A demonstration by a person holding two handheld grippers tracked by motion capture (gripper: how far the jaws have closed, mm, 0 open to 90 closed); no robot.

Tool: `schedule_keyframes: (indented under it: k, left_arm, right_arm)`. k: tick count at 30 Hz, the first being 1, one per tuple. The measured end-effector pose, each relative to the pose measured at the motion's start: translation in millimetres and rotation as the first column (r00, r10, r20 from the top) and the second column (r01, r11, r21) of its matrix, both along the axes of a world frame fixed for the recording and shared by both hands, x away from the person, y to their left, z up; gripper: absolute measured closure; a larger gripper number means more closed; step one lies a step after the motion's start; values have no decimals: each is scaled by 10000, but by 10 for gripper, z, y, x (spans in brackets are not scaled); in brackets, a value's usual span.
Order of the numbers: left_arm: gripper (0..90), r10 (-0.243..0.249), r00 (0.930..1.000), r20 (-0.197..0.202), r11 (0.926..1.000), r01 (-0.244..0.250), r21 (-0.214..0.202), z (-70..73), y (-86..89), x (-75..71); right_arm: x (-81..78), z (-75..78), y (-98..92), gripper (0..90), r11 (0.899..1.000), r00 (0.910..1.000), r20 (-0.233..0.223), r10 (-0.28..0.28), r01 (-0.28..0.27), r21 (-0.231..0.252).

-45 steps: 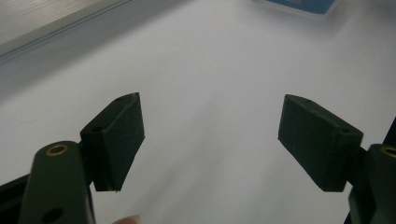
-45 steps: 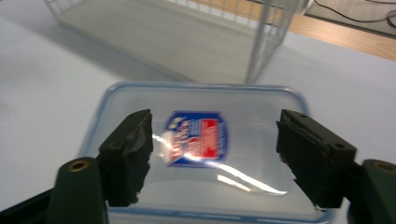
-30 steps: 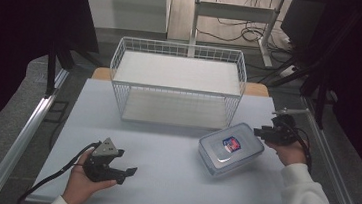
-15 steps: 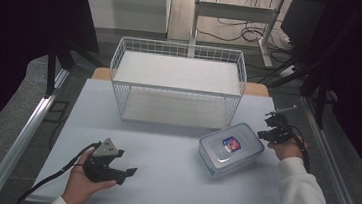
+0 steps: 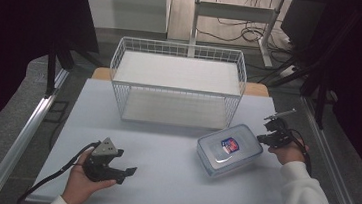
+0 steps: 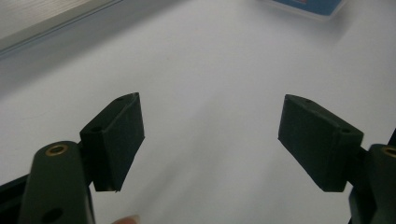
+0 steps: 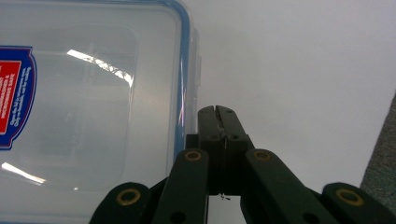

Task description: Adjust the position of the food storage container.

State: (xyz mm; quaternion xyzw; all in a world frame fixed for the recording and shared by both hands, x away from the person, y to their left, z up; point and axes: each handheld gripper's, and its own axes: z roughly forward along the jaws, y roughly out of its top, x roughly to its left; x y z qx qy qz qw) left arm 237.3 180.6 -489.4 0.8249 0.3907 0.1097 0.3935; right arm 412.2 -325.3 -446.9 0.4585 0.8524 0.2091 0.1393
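Lidded box sits right off the right gripper's tips

The right gripper (image 7: 218,112) has its jaws pressed together, empty – the clear container (image 5: 229,149) lies just beside them on the table (image 5: 164,150), long axis slanting away toward the wire basket (image 5: 178,81). The left gripper (image 5: 112,166) is well apart from it, jaws spread wide over bare table – so the right hand's clearly nearer.

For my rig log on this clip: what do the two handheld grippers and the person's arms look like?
Both are black two-jaw tools. The left gripper carries a grey three-cornered plate on top and trails a black cable; its fingers are flat rectangular black blocks on arms with brass-coloured rivets. The right gripper shows the same brass rivets and a black cable. A white sleeve covers the right forearm.
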Motion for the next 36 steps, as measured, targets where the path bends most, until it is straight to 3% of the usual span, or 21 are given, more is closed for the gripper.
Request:
schedule_keyframes:
  k: [9,14,22,27,28,31,36]
  left_arm:
    - [221,6,10000,-33,10000,-6,-60,0,-2,2]
    - [222,28,10000,5,9999,-28,-101,13,8,-3]
    - [221,47,10000,-16,10000,-48,-84,4,6,6]
    - [222,64,10000,-11,9999,-64,-99,8,9,3]
    - [222,64,10000,-11,9999,-64,-99,8,9,3]
    - [222,62,10000,23,10000,-62,-63,11,23,9]
    - [221,128,9999,24,9999,-128,-74,12,46,15]
  right_arm:
    - [-242,-6,199,889,9987,9985,-214,504,-506,-77]
    - [-328,-31,272,889,9973,9962,-552,674,-657,328]
    - [-554,-67,558,888,9872,9855,-764,1515,-1469,623]
    - [-673,-105,781,888,9705,9672,-1010,2331,-2248,874]
    - [-673,-105,781,888,9705,9672,-1010,2331,-2248,874]
    - [-756,-148,968,888,9546,9515,-1058,2887,-2777,1080]
    - [-802,-187,1160,888,9392,9365,-1020,3355,-3242,1127]
